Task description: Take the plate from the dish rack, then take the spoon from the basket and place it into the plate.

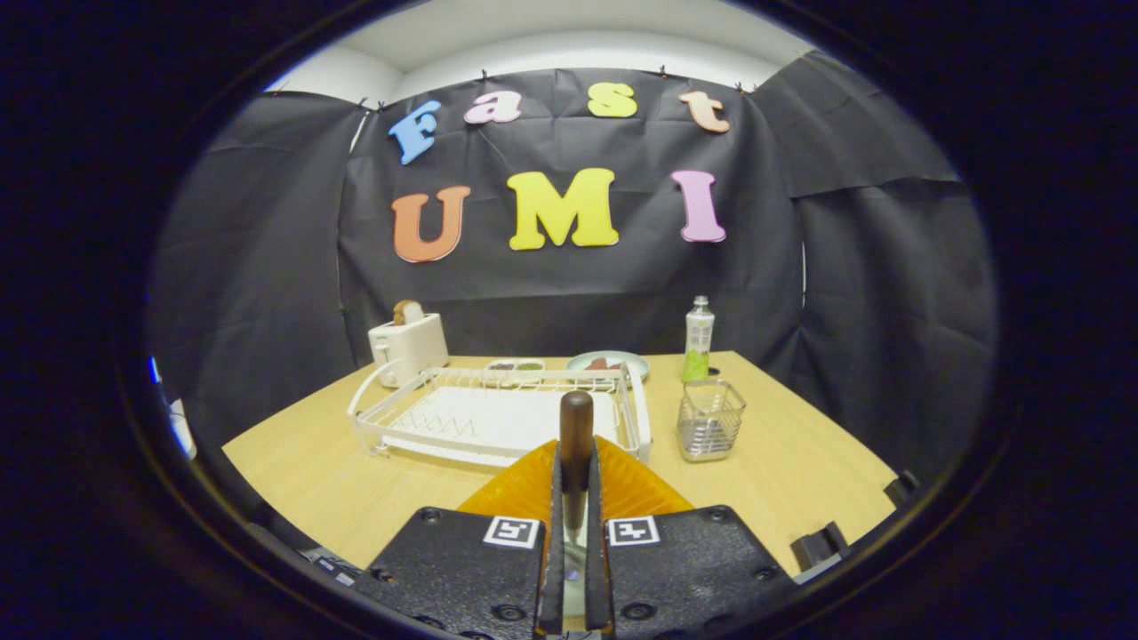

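Between the fingers of the gripper [575, 498], a spoon [575, 444] stands nearly upright, its dark wooden handle rising above the tips and its pale metal part running down out of sight between them; both fingers are closed narrowly against it, so it is clamped, presumably by the neck so the bowl end can be lowered first. Directly under the gripper lies the plate [533, 484], an orange ribbed dish showing on either side of the fingers, set on the wooden table [782, 462] just in front of the dish rack [498, 413]. That white wire rack has no plate in it, which suggests the first step is done. Right of the rack stands the wire basket [709, 420], with nothing visibly standing in it. Behind the rack sit a toaster [409, 347], two small dishes [608, 363] and a bottle [699, 340]. Holding the spoon over the plate looks like readiness to set it down and release.
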### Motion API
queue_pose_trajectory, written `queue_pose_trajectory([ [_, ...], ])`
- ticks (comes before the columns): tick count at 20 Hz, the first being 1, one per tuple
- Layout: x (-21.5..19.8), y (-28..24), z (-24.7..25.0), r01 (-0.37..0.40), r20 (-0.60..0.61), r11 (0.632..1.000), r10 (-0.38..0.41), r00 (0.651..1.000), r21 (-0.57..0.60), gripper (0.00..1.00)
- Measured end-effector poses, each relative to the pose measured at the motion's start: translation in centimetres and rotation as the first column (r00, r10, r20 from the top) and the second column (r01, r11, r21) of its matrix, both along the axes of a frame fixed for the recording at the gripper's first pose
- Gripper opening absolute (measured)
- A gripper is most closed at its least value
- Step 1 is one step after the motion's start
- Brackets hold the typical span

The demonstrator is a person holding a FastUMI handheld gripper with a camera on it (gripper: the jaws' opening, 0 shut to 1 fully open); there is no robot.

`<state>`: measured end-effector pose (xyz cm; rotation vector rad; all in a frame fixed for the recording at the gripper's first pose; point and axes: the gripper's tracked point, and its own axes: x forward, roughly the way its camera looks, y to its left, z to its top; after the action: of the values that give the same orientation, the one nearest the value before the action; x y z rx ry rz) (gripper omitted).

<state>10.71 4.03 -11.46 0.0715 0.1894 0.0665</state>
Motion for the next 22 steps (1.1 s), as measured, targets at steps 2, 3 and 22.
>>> queue_pose_trajectory([
  [2, -0.2, 0.6, -1.8, -0.013, -0.038, 0.999, 0.014, 0.999, 0.030, 0.15],
  [3, -0.1, 0.6, -2.4, -0.017, -0.052, 0.999, 0.019, 0.998, 0.029, 0.15],
  [22, -2.8, -2.9, 1.3, 0.187, 0.199, 0.955, -0.141, 0.970, -0.232, 0.77],
])
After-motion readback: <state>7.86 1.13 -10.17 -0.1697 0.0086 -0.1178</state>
